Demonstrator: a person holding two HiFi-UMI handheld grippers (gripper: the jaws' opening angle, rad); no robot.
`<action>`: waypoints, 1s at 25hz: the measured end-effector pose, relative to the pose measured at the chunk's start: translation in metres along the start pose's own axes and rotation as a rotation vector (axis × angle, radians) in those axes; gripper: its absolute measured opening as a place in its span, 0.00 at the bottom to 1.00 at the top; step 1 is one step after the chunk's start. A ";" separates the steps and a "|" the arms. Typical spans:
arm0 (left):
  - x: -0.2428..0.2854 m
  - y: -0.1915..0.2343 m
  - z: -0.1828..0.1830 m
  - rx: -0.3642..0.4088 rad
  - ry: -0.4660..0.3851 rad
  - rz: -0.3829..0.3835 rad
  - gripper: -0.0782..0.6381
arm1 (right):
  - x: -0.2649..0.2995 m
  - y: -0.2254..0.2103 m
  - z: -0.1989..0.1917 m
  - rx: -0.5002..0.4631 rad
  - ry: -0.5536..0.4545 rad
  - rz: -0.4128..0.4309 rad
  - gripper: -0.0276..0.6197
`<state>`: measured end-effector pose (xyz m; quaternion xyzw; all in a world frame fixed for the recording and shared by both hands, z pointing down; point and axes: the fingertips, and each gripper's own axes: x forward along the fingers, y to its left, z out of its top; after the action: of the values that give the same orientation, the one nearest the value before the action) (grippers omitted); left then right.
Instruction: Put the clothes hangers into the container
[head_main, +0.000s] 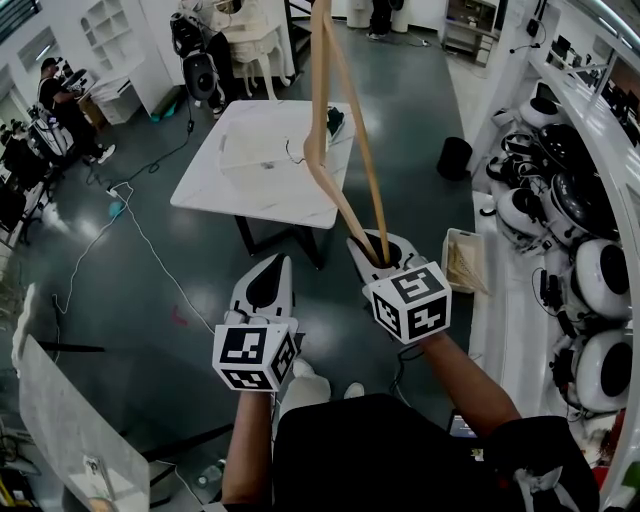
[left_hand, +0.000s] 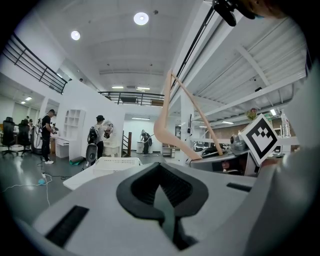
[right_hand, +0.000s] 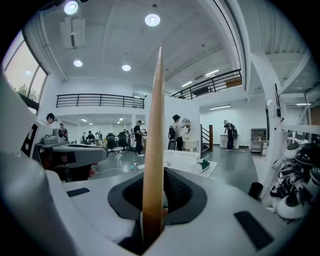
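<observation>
Well short of the white table (head_main: 300, 205), the right gripper (right_hand: 152, 222) had its jaws pinched on one end of a wooden clothes hanger (head_main: 325, 120). The hanger stood up and away from the person, and its upper part ran past the top edge of the head view. Beside it, the left gripper (left_hand: 161, 195) had its jaws pressed together on nothing. The translucent white container (head_main: 250, 150) sat on the table, well apart from the hanger.

This looked like the carry to the container. Held by one end, the long hanger would likely swing, so a firm pinch and a slow approach seemed wise. It should be tipped flat over the open top and released only once inside the walls. The free gripper could steady the container's rim.
</observation>
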<state>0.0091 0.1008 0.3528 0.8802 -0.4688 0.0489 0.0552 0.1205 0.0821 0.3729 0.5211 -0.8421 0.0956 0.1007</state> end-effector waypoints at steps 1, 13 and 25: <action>0.001 0.000 -0.001 0.000 0.000 0.001 0.12 | 0.002 -0.001 0.000 0.001 -0.001 0.000 0.14; 0.025 0.034 0.001 -0.011 0.004 0.013 0.11 | 0.041 -0.005 0.011 -0.010 -0.001 0.012 0.14; 0.077 0.089 0.004 -0.015 0.017 -0.001 0.12 | 0.112 -0.019 0.018 -0.012 0.023 0.015 0.14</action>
<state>-0.0219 -0.0122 0.3638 0.8795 -0.4683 0.0528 0.0656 0.0871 -0.0268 0.3866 0.5129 -0.8454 0.0972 0.1131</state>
